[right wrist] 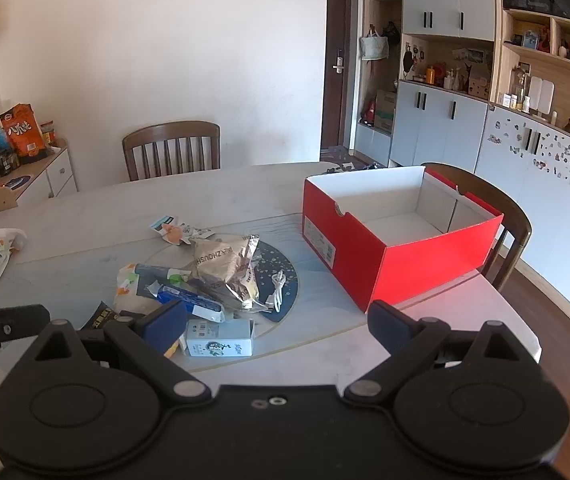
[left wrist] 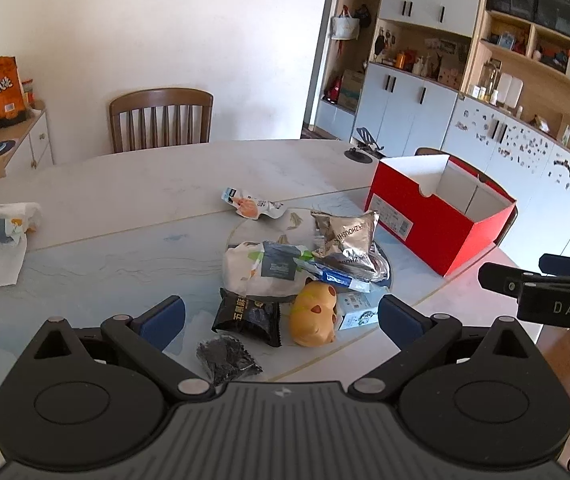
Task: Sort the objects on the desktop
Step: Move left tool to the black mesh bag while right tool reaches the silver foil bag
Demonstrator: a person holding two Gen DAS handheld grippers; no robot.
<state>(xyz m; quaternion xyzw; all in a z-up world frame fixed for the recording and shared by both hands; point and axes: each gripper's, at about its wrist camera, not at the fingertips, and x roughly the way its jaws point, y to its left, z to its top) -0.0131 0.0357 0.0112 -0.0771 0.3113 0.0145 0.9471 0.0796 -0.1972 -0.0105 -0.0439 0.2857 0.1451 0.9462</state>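
With both my left tool and right tool spread and empty, I risk dragging neighbours off the table grabbing from this overlapping pile.

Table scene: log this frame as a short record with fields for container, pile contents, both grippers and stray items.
container: red box, open, looks empty, right of the pile
pile: silver snack bag, tissue pack, black packet, yellow toy, small white carton, white cable
left gripper: open, holding nothing, toward the pile
right gripper: open, holding nothing
stray: snack sachet, paper tissues
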